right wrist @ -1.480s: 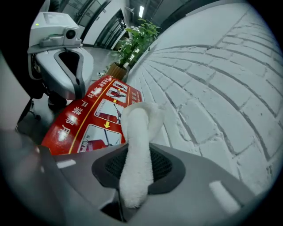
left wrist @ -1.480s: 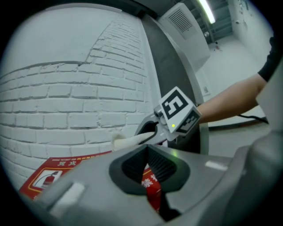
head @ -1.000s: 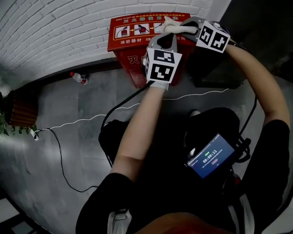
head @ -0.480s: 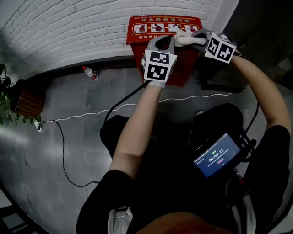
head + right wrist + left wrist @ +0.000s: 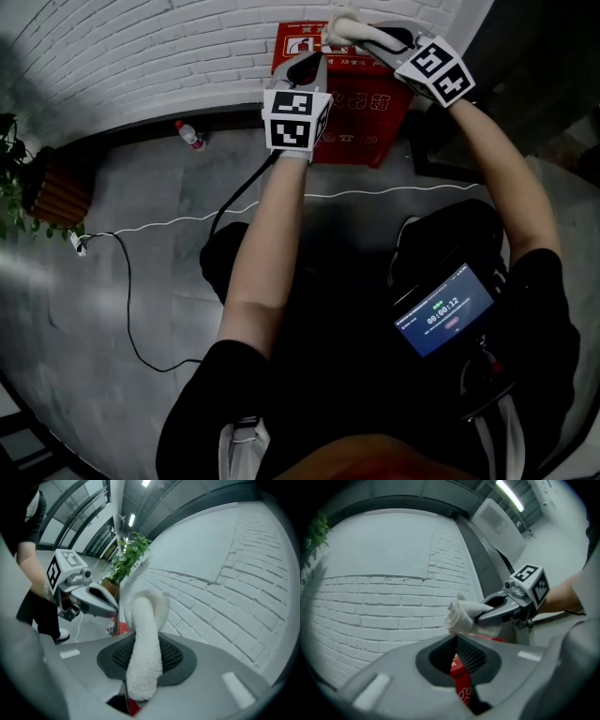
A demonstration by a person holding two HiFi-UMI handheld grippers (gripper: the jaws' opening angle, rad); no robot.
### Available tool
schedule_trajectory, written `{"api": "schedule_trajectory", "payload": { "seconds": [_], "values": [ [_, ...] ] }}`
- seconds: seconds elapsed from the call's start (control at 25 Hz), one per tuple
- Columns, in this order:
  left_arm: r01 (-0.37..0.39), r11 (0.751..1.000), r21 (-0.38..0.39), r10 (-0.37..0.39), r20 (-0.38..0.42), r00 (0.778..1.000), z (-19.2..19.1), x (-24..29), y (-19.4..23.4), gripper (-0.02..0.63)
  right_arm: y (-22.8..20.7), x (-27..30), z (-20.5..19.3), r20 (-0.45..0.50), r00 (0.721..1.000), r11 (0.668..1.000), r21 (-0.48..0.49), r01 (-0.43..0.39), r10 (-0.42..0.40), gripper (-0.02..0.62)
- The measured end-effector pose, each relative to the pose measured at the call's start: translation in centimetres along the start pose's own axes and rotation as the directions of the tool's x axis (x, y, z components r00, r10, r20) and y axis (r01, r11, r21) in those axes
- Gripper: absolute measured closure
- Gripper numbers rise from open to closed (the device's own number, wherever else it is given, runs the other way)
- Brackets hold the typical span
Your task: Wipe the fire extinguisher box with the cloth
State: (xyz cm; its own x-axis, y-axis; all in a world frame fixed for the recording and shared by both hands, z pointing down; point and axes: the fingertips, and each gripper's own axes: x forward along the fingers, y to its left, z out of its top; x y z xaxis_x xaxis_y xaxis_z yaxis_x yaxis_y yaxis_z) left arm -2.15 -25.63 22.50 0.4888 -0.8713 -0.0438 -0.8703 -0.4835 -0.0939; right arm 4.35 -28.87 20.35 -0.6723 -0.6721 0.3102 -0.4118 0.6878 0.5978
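Box [image 5: 367, 131] against wall [image 5: 141, 56], bottle [image 5: 190, 136] left

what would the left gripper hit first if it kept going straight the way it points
Most likely the cloth, held by the right gripper, just ahead of the left gripper's closed tips. Behind it stands the white brick wall. Depth is hard to judge.

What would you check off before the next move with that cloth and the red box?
1. Cloth clamped in the right tongs: ok.
2. Left tongs shut, holding nothing: ok.
3. Left tongs apart from the cloth: ok.
4. Cloth pressed onto the top of the fire extinguisher box: cannot tell.
5. Floor before the box free of cables: not ok, a white cable lies there.
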Motion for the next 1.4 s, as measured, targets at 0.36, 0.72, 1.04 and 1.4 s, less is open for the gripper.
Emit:
{"api": "schedule_trajectory", "payload": {
  "seconds": [0.36, 0.72, 1.04, 1.4],
  "values": [
    [-0.047, 0.998, -0.04, 0.048, 0.017, 0.999, -4.9, -0.9, 3.8, 0.606, 2.6, 4.4, 0.7, 0.25, 0.957, 0.922, 0.384, 0.038, -0.144, 0.489],
    [-0.099, 0.99, -0.104, 0.099, -0.012, 0.995, -9.5, -3.2, 5.0, 0.606, 10.8, 7.6, 0.3, 0.309, 0.937, 0.833, 0.552, -0.036, -0.164, 0.489],
    [-0.148, 0.981, -0.125, 0.13, -0.139, 0.982, -14.5, -4.6, 6.7, 0.606, 16.3, 11.1, -3.1, 0.332, 0.935, 0.749, 0.649, -0.132, -0.123, 0.491],
    [-0.163, 0.981, -0.103, 0.137, -0.221, 0.966, -18.5, -4.9, 7.4, 0.606, 18.2, 15.0, -6.1, 0.345, 0.935, 0.674, 0.711, -0.201, -0.085, 0.491]
  ]
}}
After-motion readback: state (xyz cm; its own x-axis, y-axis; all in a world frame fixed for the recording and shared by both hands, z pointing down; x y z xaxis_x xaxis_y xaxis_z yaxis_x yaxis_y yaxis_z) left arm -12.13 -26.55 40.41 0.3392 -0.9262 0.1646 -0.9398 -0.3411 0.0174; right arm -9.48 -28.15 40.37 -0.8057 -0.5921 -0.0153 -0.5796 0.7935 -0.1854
